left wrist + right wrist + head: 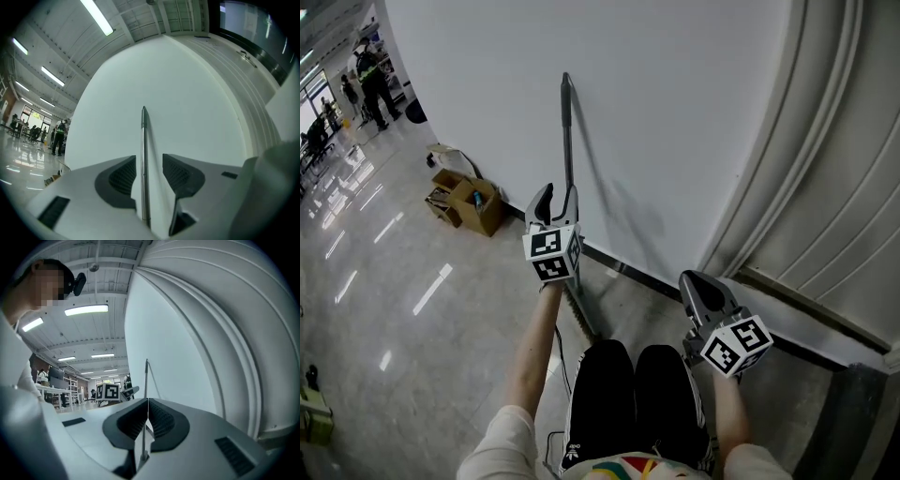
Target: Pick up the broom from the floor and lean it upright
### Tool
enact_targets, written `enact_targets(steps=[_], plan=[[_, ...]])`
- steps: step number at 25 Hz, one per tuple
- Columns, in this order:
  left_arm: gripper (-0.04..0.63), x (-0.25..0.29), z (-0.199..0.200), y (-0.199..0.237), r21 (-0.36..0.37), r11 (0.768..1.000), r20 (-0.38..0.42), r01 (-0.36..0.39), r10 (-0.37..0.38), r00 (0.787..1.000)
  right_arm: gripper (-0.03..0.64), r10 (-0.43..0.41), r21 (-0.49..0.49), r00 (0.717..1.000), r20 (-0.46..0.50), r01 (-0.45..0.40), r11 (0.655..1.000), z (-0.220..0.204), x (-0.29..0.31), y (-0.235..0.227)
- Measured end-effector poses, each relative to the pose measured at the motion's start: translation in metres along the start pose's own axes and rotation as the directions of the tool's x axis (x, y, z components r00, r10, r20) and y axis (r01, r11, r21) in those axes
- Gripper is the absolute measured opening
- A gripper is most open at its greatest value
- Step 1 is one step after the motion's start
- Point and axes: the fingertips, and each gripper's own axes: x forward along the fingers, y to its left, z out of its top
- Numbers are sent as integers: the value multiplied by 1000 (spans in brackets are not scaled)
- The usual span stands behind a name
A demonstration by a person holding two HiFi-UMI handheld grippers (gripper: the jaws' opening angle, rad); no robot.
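Observation:
The broom stands upright against the white wall [675,112], its thin metal handle [568,141] rising from the bristle head [581,321] on the floor. My left gripper [558,202] is open at mid-handle height. In the left gripper view the handle [144,154] runs up between the two ribbed pads [123,177], nearer the left one, with a gap on each side. My right gripper [698,281] hangs lower and to the right, away from the broom, shut on nothing. In the right gripper view its jaws [148,401] meet, and the handle [146,376] shows beyond them.
Open cardboard boxes [469,202] sit by the wall at the left. A curved ribbed panel [825,187] fills the right. A dark cable [558,361] lies on the grey floor near my black shorts [628,394]. People stand far off at the upper left [370,75].

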Motion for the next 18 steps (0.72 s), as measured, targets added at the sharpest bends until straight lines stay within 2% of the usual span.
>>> enact_targets(steps=[5,7,8,9,15,18], plan=[[206,-53,26,-32,4,1000,53,26,-26,998,12,-12,-40,998,55,14,999,31,37,22],[136,-75,34,-42,6,1000,68,11,-11,998,12,-21,-35,997,68,23,999,35,45,27],[71,-86,37,-45,2,1000,74,-2,2,997,12,-23,-34,997,71,26,999,35,48,30],[44,-97,37,-48,-6,1000,77,-11,11,997,12,-25,-33,997,70,27,999,34,52,33],[44,-130,2,-54,-57,997,23,-49,50,998,12,-19,-30,1000,11,20,999,1,69,43],[44,-132,-21,-55,-80,996,-20,-46,44,999,12,-20,-2,1000,-12,20,1000,-17,76,37]])
